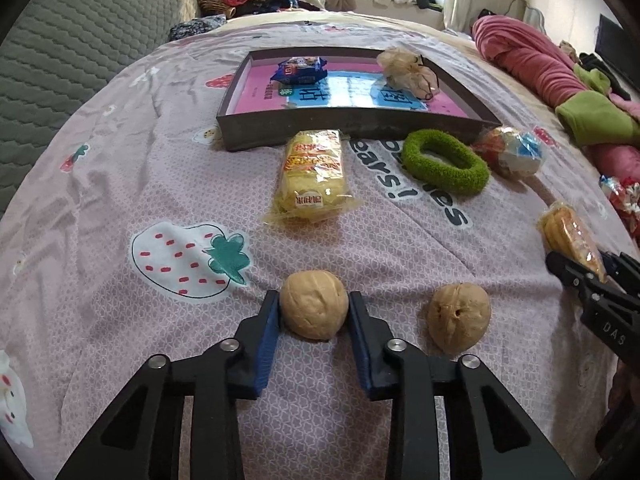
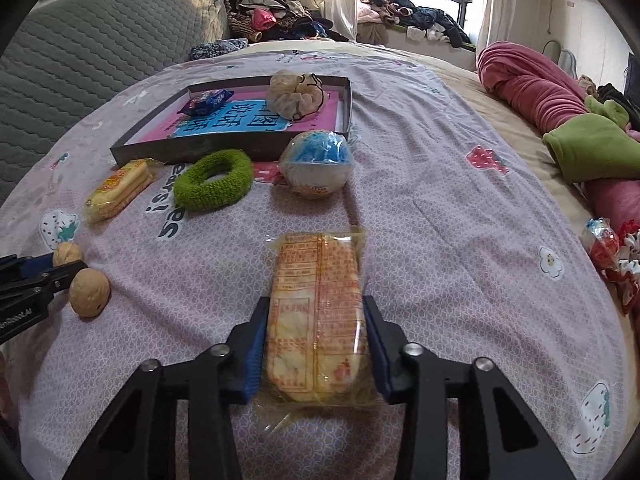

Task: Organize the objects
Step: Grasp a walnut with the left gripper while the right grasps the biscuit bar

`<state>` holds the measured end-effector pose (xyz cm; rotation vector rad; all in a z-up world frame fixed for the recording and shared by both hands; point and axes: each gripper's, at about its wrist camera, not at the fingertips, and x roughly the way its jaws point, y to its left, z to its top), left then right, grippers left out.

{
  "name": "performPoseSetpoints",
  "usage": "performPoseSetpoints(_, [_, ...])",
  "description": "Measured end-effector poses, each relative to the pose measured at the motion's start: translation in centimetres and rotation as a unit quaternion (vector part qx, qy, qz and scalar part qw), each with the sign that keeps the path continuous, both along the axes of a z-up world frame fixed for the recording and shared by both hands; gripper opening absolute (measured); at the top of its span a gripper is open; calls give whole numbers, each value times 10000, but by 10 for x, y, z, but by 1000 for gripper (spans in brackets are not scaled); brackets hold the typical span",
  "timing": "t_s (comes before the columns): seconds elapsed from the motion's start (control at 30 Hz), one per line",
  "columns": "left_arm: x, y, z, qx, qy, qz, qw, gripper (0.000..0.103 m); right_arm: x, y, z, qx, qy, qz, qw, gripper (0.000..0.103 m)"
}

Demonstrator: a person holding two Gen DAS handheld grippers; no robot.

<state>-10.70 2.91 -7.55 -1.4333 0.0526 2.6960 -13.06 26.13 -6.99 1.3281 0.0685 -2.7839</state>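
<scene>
**Both claws closed on things, tray far ahead**

Left claw: narrow, pads pressed on both sides of a walnut on the bed. Second walnut just beside, to the right. Right claw: narrow too, squeezed on a snack pack, long side pointing straight ahead. Tray well ahead of both, so probably lift and carry forward next.

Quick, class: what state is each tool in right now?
Left tool: closed on a walnut.
Right tool: closed on a yellow snack packet.
</scene>
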Motion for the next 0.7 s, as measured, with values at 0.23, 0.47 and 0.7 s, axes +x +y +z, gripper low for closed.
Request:
performPoseSetpoints(0.23, [2,1,2,23,-6,-12,10000,34,5,5,4,-200,44,65,9998,41])
performPoseSetpoints(0.47, [6,0,4,113,-8,-33,9999,34,12,4,13,-387,105,170,9991,41])
performPoseSetpoints(0.7, [9,-1,7,180,-18,-59,9998,34,20,-6,22,-430,174,305,9985,41])
